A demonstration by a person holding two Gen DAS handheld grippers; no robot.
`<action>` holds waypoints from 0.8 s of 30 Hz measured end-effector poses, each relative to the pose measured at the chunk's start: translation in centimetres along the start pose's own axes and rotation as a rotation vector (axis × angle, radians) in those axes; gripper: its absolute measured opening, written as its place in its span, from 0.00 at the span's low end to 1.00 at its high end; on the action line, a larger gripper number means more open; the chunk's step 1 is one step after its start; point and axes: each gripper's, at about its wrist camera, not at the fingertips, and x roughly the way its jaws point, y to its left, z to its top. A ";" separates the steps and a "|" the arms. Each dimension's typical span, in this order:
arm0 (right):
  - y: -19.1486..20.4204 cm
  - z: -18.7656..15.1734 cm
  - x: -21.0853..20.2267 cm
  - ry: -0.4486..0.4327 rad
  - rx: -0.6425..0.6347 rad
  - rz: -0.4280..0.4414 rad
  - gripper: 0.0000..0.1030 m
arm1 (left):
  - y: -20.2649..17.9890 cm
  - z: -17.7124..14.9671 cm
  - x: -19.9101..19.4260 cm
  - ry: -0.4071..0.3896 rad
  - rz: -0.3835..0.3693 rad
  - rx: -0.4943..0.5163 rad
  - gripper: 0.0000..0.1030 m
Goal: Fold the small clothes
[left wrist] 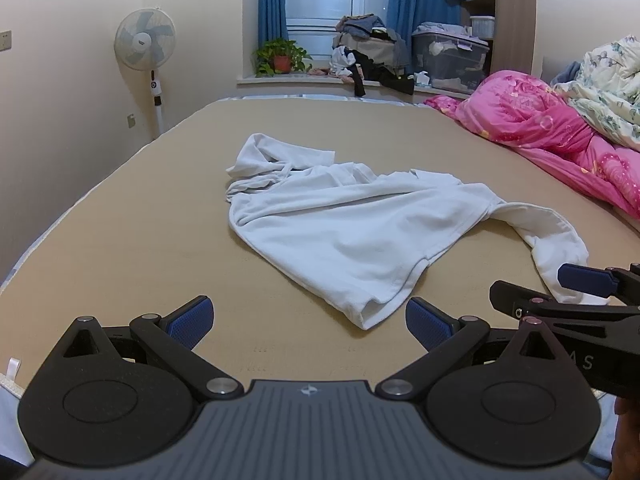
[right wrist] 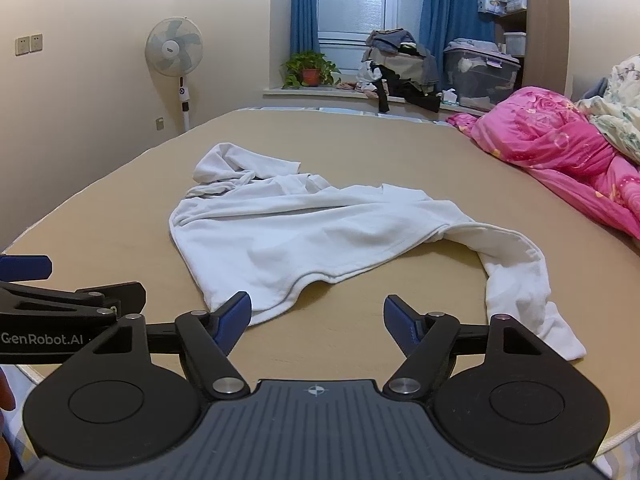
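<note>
A crumpled white long-sleeved shirt [left wrist: 340, 224] [right wrist: 304, 240] lies on the tan bed surface [left wrist: 120, 240] [right wrist: 100, 220], one sleeve trailing to the right toward the near edge. My left gripper [left wrist: 310, 320] hovers open just short of the shirt's near hem corner, nothing between its blue pads. My right gripper [right wrist: 318, 322] is also open and empty, its left pad close to the hem, the trailing sleeve [right wrist: 528, 288] off to its right. Each gripper shows at the edge of the other's view.
A pink quilt [left wrist: 552, 136] and a floral duvet [left wrist: 608, 88] are heaped along the bed's right side. Beyond the bed stand a fan [left wrist: 146, 44], a potted plant [left wrist: 282, 58], a clothes pile [left wrist: 372, 56] and a plastic storage box [left wrist: 448, 60] on the window ledge.
</note>
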 end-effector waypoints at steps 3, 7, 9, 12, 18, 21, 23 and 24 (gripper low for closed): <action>0.3 0.2 0.1 -0.032 -0.013 0.000 0.71 | 0.1 0.1 0.1 0.004 0.002 -0.006 0.99; 0.5 0.3 0.1 -0.085 -0.029 0.009 0.68 | 0.2 0.1 0.1 -0.011 0.011 -0.009 0.99; 0.5 0.4 -0.1 -0.097 -0.028 0.020 0.68 | 0.3 0.2 0.0 -0.023 0.021 -0.007 0.98; -0.3 1.1 -0.6 -0.089 -0.005 0.036 0.65 | 0.5 0.3 0.1 -0.036 0.040 -0.013 0.86; -5.2 5.2 -1.6 -0.188 -0.014 0.035 0.54 | 0.5 0.1 0.8 0.002 0.068 0.020 0.46; -8.1 4.6 -0.3 -0.194 0.027 0.007 0.49 | 0.4 0.1 1.8 0.033 0.074 0.054 0.36; -9.2 3.6 1.3 -0.103 0.042 -0.042 0.35 | 0.2 0.6 2.8 0.052 0.065 0.075 0.34; -9.6 3.6 1.3 -0.104 0.051 -0.045 0.34 | 0.1 1.0 3.4 0.053 0.059 0.075 0.34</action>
